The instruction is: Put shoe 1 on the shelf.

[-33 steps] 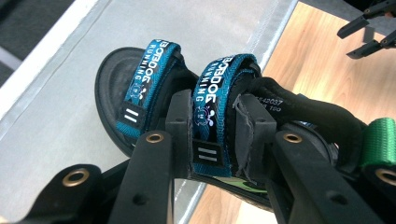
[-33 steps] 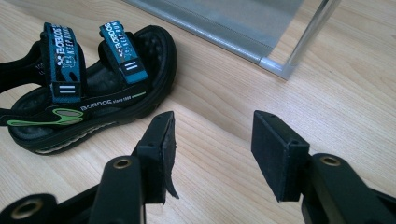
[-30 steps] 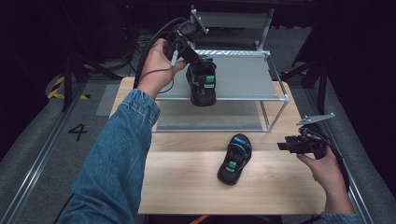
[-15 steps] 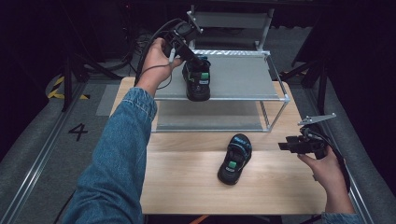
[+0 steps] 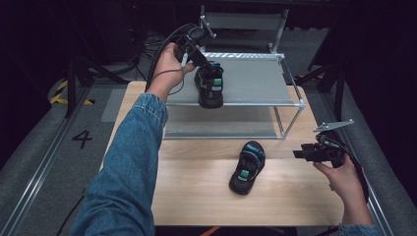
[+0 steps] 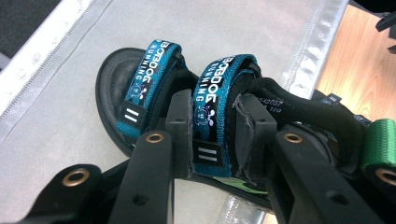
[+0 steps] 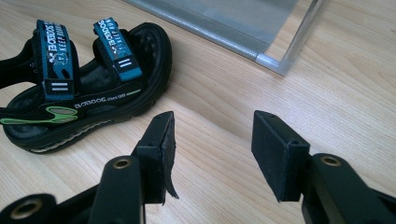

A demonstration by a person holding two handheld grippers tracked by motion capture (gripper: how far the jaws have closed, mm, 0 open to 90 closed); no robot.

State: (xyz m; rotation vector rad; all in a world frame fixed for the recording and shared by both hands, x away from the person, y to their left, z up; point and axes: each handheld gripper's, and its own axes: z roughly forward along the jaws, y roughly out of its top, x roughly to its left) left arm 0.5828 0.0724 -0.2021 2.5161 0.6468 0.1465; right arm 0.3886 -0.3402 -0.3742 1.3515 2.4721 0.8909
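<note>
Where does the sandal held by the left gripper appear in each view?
High view: the held sandal sits upper centre, on the grey shelf's top tier, under the left gripper.
Left gripper view: it sits centre frame, one blue strap clamped between the jaws.
Right gripper view: not in it; the sandal there is the other one, on the table.
Shared landmark: the grey shelf.

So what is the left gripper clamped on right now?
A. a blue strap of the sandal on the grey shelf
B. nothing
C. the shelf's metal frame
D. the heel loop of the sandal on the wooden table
A: in the left gripper view the left gripper pinches a blue strap of the sandal on the grey shelf.
</note>
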